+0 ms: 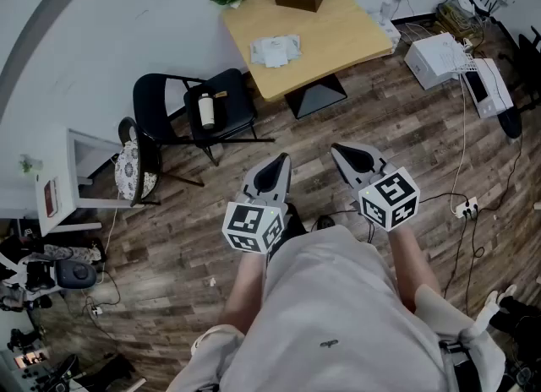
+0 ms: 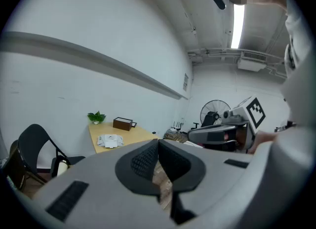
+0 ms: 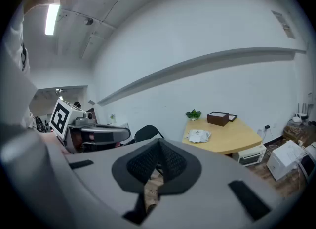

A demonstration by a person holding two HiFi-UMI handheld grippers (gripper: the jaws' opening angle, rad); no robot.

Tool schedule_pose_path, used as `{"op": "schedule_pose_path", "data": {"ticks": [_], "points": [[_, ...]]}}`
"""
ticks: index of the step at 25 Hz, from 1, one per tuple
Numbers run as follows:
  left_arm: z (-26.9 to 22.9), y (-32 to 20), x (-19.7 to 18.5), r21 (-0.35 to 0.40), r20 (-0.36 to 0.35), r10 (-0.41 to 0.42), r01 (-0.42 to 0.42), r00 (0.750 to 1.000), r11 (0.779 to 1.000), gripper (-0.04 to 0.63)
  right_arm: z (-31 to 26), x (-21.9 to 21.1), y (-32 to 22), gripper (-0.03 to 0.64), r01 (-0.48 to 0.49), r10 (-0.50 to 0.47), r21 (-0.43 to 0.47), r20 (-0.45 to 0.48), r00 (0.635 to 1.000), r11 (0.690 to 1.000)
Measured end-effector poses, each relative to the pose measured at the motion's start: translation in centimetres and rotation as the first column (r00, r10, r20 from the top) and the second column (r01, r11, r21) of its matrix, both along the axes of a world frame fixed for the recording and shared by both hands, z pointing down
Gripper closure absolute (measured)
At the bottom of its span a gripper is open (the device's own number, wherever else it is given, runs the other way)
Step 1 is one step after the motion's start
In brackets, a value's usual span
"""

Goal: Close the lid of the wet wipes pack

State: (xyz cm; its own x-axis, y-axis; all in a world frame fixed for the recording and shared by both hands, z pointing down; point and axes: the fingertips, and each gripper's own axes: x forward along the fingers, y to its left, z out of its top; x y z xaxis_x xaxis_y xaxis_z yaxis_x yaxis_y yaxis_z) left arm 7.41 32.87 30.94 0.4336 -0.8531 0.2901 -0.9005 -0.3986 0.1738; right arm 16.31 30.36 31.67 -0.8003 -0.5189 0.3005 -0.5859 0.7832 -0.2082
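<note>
Wet wipes pack (image 1: 275, 50) — lid too distant, perhaps open — left tool (image 1: 281, 162), right tool (image 1: 338, 150) closed.

This is a plain office or small lab room set up as a workspace. A brown wood-plank floor (image 1: 169, 238) runs under bare white walls (image 1: 127, 10). A light wooden square-topped table (image 1: 338, 35) is pushed against the wall, and a black metal folding chair (image 1: 239, 105) stands beside it. White equipment boxes (image 1: 435, 59) sit on the floor near a tangle of cables (image 1: 461, 12), and a white power strip (image 1: 466, 209) lies on the planks. Overhead hang a long fluorescent ceiling tube (image 2: 237, 25) and exposed pipes (image 2: 217, 53). A black standing fan (image 2: 215, 112) stands at the far end.
</note>
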Motion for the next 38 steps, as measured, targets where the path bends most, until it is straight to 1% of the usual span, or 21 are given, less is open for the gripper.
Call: {"op": "schedule_pose_path", "data": {"ticks": [8, 14, 19, 26, 35, 36, 38], "points": [[-0.3, 0.8, 0.5, -0.007, 0.013, -0.011, 0.011, 1.000, 1.000, 0.588, -1.0, 0.2, 1.1, 0.620, 0.023, -0.023, 0.016, 0.011, 1.000, 1.000], [0.0, 1.3, 0.4, -0.020, 0.015, -0.011, 0.012, 1.000, 1.000, 0.588, -0.8, 0.6, 0.5, 0.620, -0.046, 0.046, -0.004, 0.021, 0.999, 0.999], [0.3, 0.7, 0.4, -0.024, 0.011, -0.012, 0.012, 1.000, 1.000, 0.588, -0.6, 0.3, 0.3, 0.620, -0.032, 0.032, -0.007, 0.021, 0.999, 0.999], [0.3, -1.4, -0.6, -0.012, 0.001, 0.005, -0.005, 1.000, 1.000, 0.588, 0.2, -1.1, -1.6, 0.619, -0.035, 0.035, -0.025, 0.013, 0.999, 0.999], [0.1, -6.5, -2.8, -0.001, 0.005, 0.029, -0.029, 1.000, 1.000, 0.586, 0.0, -3.5, -6.9, 0.617, -0.047, 0.046, -0.027, -0.014, 0.999, 0.999], [0.2, -7.1, -3.1, -0.004, 0.004, 0.030, -0.030, 1.000, 1.000, 0.586, 0.1, -3.9, -7.4, 0.595, -0.044, 0.044, -0.031, -0.017, 0.999, 0.999], [0.4, -8.2, -3.7, -0.011, 0.001, 0.032, -0.032, 0.999, 0.999, 0.584, 0.1, -4.6, -8.5, 0.584, -0.042, 0.041, -0.037, -0.022, 0.999, 0.998]]}}
